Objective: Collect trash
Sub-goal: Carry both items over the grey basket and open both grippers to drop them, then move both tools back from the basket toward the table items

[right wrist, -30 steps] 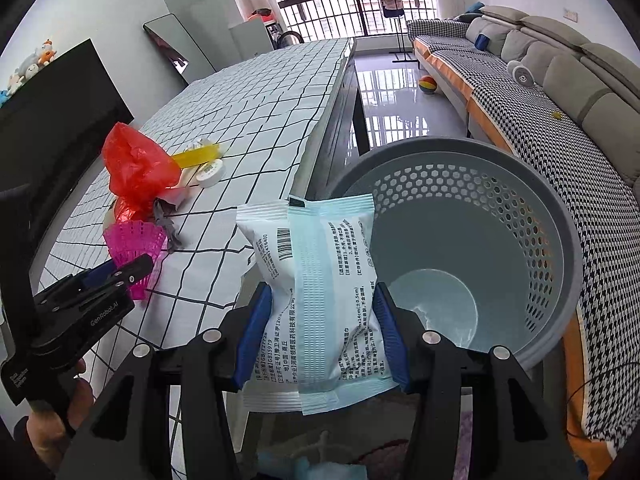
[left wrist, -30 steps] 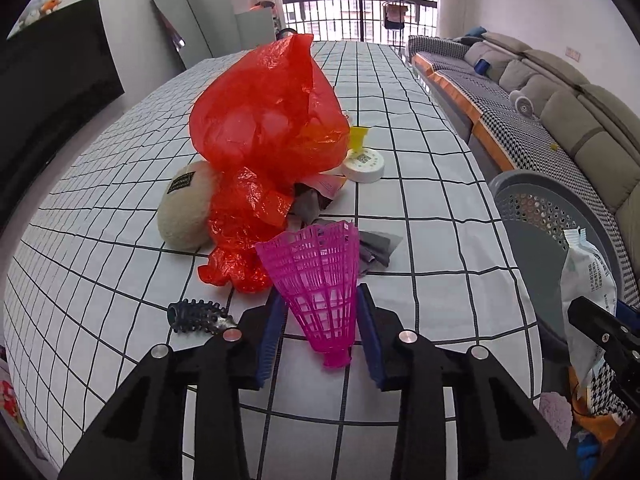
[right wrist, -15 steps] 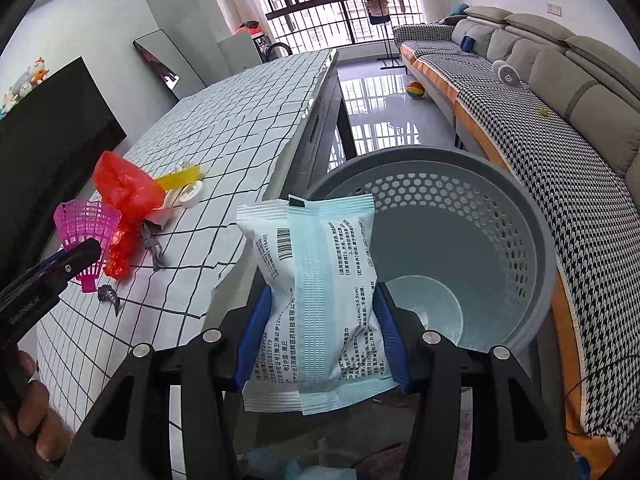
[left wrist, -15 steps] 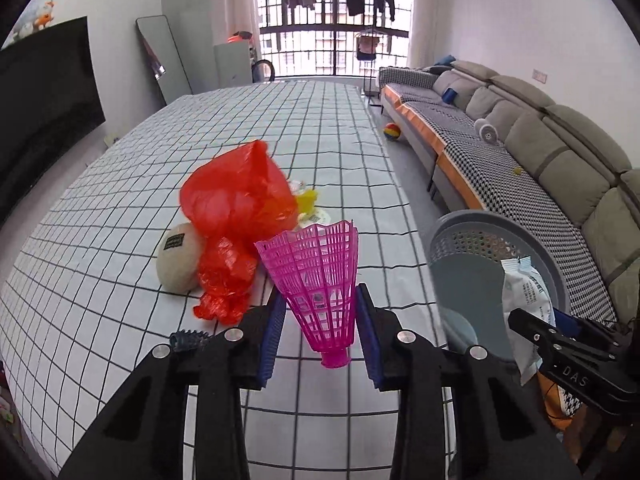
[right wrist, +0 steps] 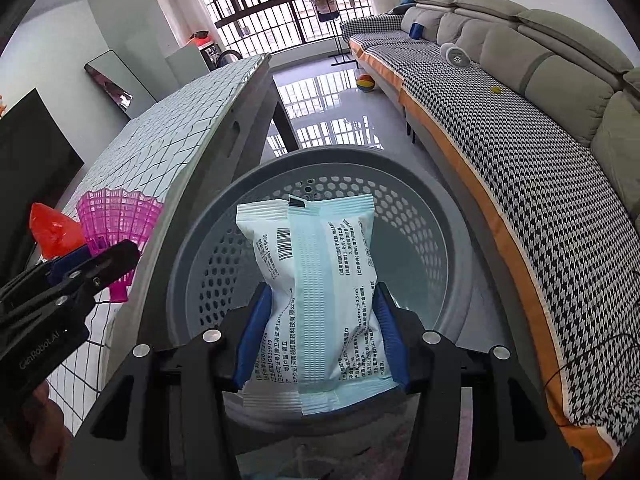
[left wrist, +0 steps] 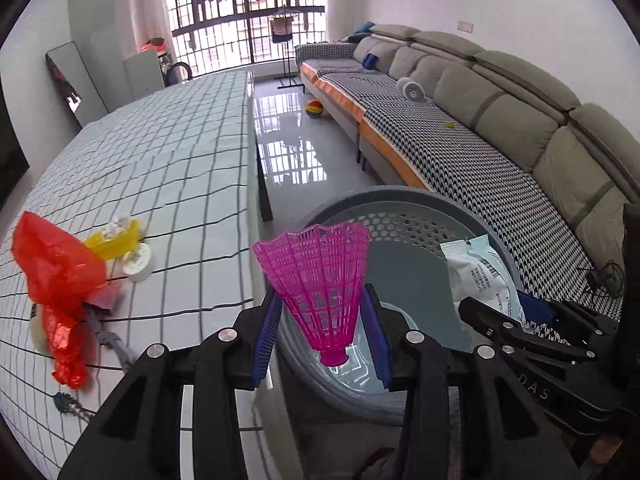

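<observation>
Now my left tool point(left wrist: 322, 334) is opening around the pink shuttlecock point(left wrist: 320, 280), light and springy, over the gray basket point(left wrist: 404, 208). My right tool point(right wrist: 320, 334) pinches the soft, slippery packet point(right wrist: 316, 280) at its middle, above the same basket.

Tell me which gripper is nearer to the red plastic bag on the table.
Left. The left gripper, jaws opening around the pink shuttlecock, is beside the table edge near the red plastic bag; the right gripper is farther, over the bin.
</observation>
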`<state>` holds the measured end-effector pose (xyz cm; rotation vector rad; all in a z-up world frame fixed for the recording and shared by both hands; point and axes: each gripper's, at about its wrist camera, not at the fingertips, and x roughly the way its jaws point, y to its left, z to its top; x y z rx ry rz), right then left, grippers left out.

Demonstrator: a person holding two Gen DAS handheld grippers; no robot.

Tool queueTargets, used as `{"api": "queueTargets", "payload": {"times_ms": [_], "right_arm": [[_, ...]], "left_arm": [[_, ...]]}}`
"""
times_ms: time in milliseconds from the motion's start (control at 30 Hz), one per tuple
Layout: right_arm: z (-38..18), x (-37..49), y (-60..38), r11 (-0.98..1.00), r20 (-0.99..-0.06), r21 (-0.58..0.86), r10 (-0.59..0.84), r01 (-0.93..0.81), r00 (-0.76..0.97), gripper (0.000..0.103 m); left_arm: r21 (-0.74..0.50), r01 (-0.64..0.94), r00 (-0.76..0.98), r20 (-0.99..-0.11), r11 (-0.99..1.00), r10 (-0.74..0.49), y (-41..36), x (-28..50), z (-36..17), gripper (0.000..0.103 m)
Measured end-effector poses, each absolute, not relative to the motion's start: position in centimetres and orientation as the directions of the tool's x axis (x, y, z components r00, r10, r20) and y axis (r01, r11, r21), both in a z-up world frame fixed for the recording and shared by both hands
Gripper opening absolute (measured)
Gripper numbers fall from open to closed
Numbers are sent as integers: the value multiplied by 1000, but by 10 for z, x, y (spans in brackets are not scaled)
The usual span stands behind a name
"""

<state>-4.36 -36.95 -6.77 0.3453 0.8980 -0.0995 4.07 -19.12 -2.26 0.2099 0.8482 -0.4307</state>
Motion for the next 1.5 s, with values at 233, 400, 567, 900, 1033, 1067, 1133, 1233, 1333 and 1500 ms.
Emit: {"api": "queueTargets", "payload": {"times_ms": [233,400,567,900,1033,1067,1133,1233,1333,1500], "right_arm": [[-82,-37,-383,938,-792,261,72,228,607,51],[-78,-38,-387,938,-777,256,54,235,628,60],[-78,-40,-390,933,-776,260,50,247,629,60],[-84,-46,-376,936,-789,246,43,251,613,60],[-88,-48,-374,935,-798,248,48,254,601,60],[-88,-48,-372,935,-799,247,47,256,599,60],[-86,-50,-369,935,-801,246,47,257,596,60],[-83,-53,-367,935,-800,246,47,255,599,61],[-76,-55,-364,938,-792,239,40,250,609,62],[-65,-53,-358,943,-779,230,30,242,626,63]], "left_arm": [[-13,469,534,-792,883,-295,-208,51,-45,42],[-18,458,543,-786,889,-295,-205,50,-46,64],[-12,443,555,-782,896,-285,-201,48,-44,68],[8,422,574,-777,907,-259,-190,40,-43,77],[11,416,582,-771,909,-257,-185,37,-40,81],[14,413,586,-770,911,-254,-183,37,-39,82],[17,410,591,-767,912,-251,-180,35,-37,83],[19,405,599,-760,914,-250,-175,34,-32,85],[9,399,606,-752,917,-257,-167,33,-26,86],[-12,393,621,-734,919,-275,-151,31,-15,89]]}}
